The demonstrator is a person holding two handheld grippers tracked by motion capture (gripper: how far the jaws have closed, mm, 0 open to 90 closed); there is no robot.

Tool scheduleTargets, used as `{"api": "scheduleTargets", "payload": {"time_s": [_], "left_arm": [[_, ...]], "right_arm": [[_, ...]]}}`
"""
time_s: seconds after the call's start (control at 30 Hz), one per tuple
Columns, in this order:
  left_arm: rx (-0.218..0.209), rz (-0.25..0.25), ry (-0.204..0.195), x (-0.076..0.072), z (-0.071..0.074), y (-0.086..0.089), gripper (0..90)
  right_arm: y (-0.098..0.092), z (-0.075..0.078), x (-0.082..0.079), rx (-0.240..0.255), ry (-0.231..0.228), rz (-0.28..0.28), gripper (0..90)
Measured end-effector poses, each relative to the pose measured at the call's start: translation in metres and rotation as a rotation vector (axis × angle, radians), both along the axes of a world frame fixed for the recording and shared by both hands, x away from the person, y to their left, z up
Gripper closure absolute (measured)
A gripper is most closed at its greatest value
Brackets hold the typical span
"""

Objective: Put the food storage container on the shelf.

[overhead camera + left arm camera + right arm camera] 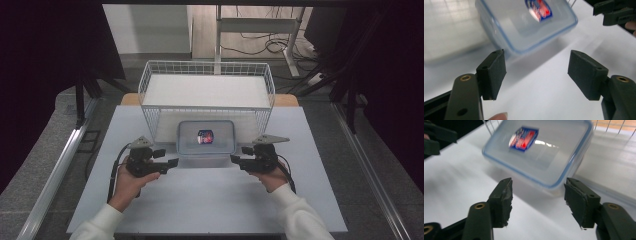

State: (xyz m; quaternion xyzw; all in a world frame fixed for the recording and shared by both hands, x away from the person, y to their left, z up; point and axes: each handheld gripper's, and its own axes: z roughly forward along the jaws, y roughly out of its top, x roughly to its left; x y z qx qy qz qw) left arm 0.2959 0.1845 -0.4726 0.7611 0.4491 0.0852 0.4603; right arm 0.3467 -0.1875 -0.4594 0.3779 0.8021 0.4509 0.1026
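A clear plastic food box point(206, 138) with a blue-rimmed lid and a red and blue label point(205, 136) lies on the white table, just in front of the wire basket. My left gripper point(170, 162) is at the box's near left corner, open, with nothing between its jaws. My right gripper point(235, 159) is at the near right corner, also open and empty. In the left gripper view the box point(526, 23) sits beyond the gripper point(536, 70). In the right gripper view the box point(539, 150) lies just ahead of the gripper point(537, 197). Neither gripper touches the box.
A white wire basket point(207, 90) stands behind the box at the table's far side. The white tabletop point(210, 200) spreads out in front of the hands. Dark curtains and metal rails flank the table.
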Motion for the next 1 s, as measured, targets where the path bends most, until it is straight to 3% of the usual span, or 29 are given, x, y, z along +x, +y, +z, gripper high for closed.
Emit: {"api": "scheduleTargets", "payload": {"time_s": [0.17,0.27,0.47,0.8,1.0], "left_arm": [[0.074,-0.003,-0.017,-0.025,-0.007,-0.001,29.7],[0.114,-0.025,-0.03,-0.04,-0.011,-0.004,29.4],[0.134,-0.043,-0.018,-0.056,-0.016,-0.004,28.1],[0.155,-0.053,-0.007,-0.055,-0.021,-0.005,27.7],[0.15,-0.049,-0.003,-0.055,-0.021,-0.004,27.5]], "right_arm": [[0.009,-0.007,-0.011,-0.075,-0.007,0.034,56.7],[0.018,-0.01,-0.014,-0.086,0.002,0.074,68.5],[0.037,-0.017,-0.018,-0.136,0.017,0.129,85.4],[0.087,-0.034,-0.012,-0.253,-0.008,0.187,88.8],[0.104,-0.048,0.003,-0.318,-0.004,0.151,88.9]]}}
